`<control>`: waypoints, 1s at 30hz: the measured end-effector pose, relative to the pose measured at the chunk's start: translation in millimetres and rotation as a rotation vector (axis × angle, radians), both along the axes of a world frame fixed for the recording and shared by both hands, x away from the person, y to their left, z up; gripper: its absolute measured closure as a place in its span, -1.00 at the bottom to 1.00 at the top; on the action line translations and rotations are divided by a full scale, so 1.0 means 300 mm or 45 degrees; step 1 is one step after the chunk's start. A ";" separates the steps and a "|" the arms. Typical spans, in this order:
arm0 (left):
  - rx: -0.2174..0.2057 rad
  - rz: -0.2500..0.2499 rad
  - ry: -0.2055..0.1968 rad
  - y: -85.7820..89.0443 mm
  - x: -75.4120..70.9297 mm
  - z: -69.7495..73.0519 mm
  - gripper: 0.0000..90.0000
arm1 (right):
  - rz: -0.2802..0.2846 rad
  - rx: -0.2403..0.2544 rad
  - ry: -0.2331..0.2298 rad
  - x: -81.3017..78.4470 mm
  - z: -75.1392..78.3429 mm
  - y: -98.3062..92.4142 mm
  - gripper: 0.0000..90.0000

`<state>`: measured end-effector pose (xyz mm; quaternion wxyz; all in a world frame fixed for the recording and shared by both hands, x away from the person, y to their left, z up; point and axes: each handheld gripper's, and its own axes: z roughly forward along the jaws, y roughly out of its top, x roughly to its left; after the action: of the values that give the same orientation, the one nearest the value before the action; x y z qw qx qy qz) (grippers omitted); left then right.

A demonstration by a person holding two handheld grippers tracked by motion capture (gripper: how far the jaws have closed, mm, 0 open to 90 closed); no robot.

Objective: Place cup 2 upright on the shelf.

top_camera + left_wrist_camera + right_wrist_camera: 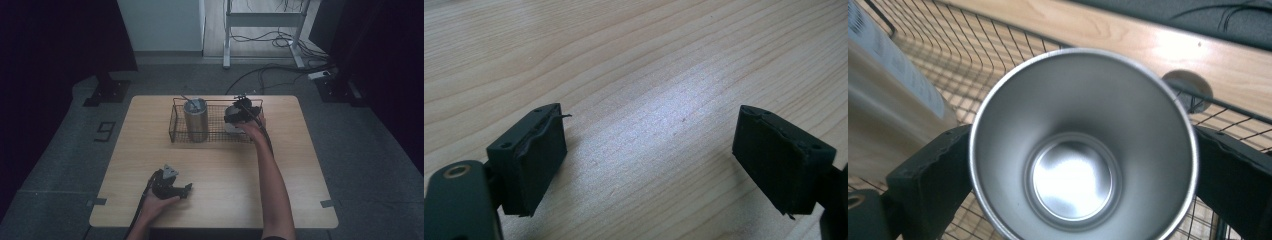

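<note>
A round cup [1073, 175] of smooth brushed steel, wider at the rim than at its flat shiny bottom, is grasped by the right gripper [240, 116]; the black jaws are pressed against its outer wall at 3 and 9 o'clock in the right gripper view. The cup is held inside a black wire basket [172, 122] of thin square mesh at the 12 o'clock side of the pale wood-grain table [225, 170]. A taller steel cylinder [195, 120] is stood at the cup's 9 o'clock. The left gripper [649, 160] is kept released near 7 o'clock of the table, its blocky matte pads [541, 160] well apart.
</note>
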<state>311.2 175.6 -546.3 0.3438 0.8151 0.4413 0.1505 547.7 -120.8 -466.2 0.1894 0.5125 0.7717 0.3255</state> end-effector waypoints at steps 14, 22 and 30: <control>0.010 0.003 -0.007 -0.005 0.000 -0.001 -0.69 | -0.034 0.119 -0.108 -0.045 0.057 -0.036 -0.95; 0.019 0.013 -0.009 -0.004 0.000 -0.002 -0.69 | -0.040 0.172 -0.162 -0.095 0.077 -0.084 -0.90; 0.046 0.013 -0.017 -0.010 -0.002 -0.003 -0.69 | -0.025 0.211 -0.201 -0.185 0.093 -0.146 -0.89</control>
<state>310.5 172.7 -547.2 0.3312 0.8179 0.4403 0.1658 492.1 -164.7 -438.4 0.2095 0.5066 0.7199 0.4257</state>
